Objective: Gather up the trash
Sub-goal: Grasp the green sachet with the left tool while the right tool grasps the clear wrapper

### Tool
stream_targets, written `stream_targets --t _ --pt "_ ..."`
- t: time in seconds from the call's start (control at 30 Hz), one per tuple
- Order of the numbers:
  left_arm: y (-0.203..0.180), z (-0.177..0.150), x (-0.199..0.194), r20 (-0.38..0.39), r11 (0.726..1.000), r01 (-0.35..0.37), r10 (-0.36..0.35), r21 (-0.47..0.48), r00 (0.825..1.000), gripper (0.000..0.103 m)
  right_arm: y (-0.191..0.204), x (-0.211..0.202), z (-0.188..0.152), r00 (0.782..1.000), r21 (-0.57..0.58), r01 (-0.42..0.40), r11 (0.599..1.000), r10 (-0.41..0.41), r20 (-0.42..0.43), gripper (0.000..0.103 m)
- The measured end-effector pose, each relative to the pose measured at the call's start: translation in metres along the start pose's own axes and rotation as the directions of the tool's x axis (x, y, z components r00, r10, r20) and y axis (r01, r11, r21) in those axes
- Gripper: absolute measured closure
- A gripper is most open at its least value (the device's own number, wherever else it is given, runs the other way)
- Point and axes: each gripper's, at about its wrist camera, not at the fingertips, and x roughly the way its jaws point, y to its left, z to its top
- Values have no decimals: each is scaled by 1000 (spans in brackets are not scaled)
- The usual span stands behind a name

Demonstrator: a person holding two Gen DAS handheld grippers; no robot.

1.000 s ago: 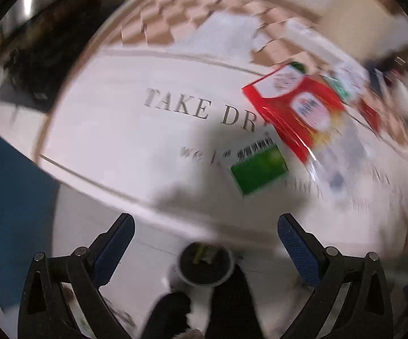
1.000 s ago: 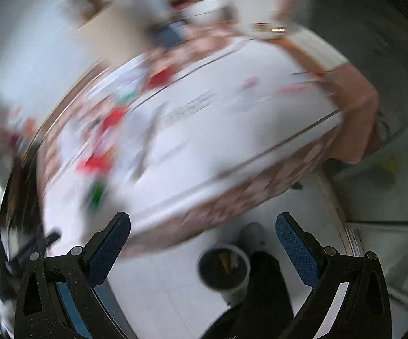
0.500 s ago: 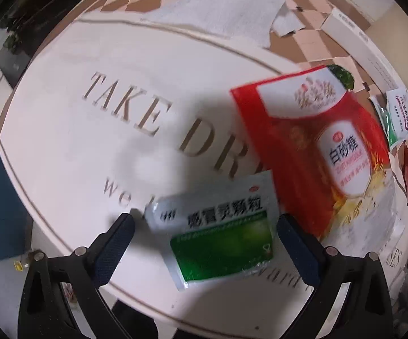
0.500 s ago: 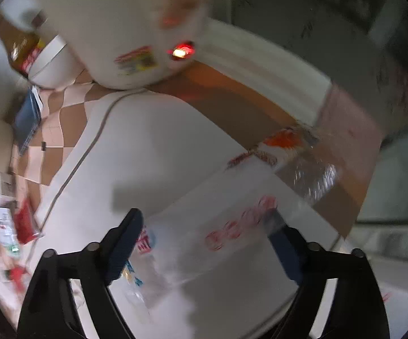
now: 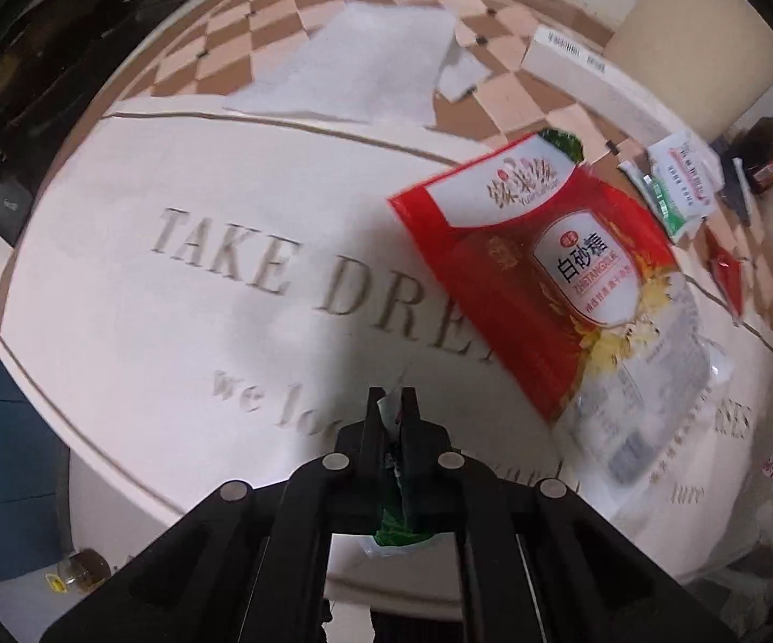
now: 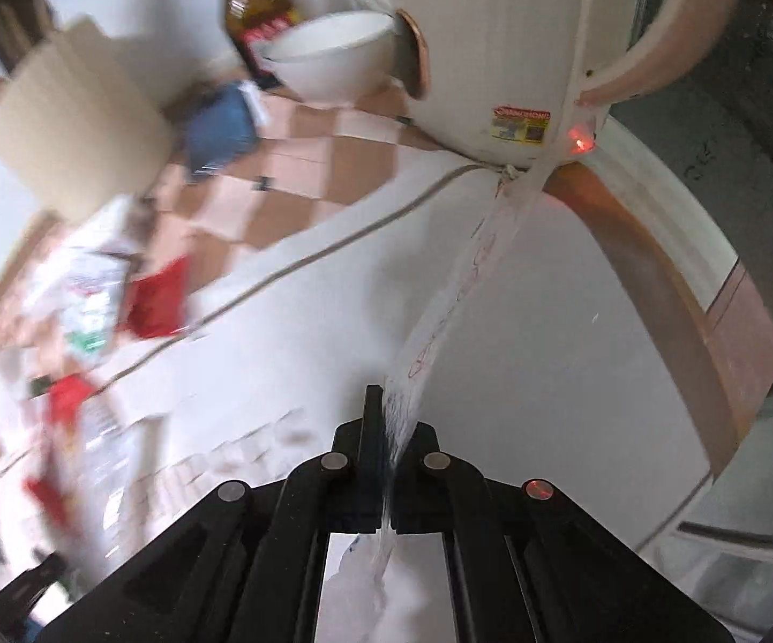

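Observation:
In the left wrist view my left gripper is shut on the green and white sachet, which is pinched edge-on between the jaws and sticks out above and below them. A large red sugar bag lies flat on the white table mat to the right. In the right wrist view my right gripper is shut on a clear plastic wrapper with red print. The wrapper stretches from the jaws up toward the base of the white appliance.
White paper sheets and a long white box lie at the back of the table, with small sachets at the right. A white bowl, a brown bottle, a cardboard box and more wrappers crowd the right view.
Both grippers went from wide open to shut. The left one dropped onto the green sachet and pinched it; the right one swept across the table and closed on the clear wrapper.

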Motion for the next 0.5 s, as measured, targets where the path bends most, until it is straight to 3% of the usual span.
stream_targets --t 0.17,0.33,0.5 --pt "34 -20 -50 74 996 82 -83 28 994 101 12 -50 -38 992 -33 -119 992 120 22 102" --pt "17 -25 -98 112 981 171 -181 94 977 101 19 -117 -101 968 -78 -245 966 248 30 102" --pt "27 -77 -128 86 951 252 -270 180 959 101 31 -166 -184 942 -115 -334 935 336 -9 102"
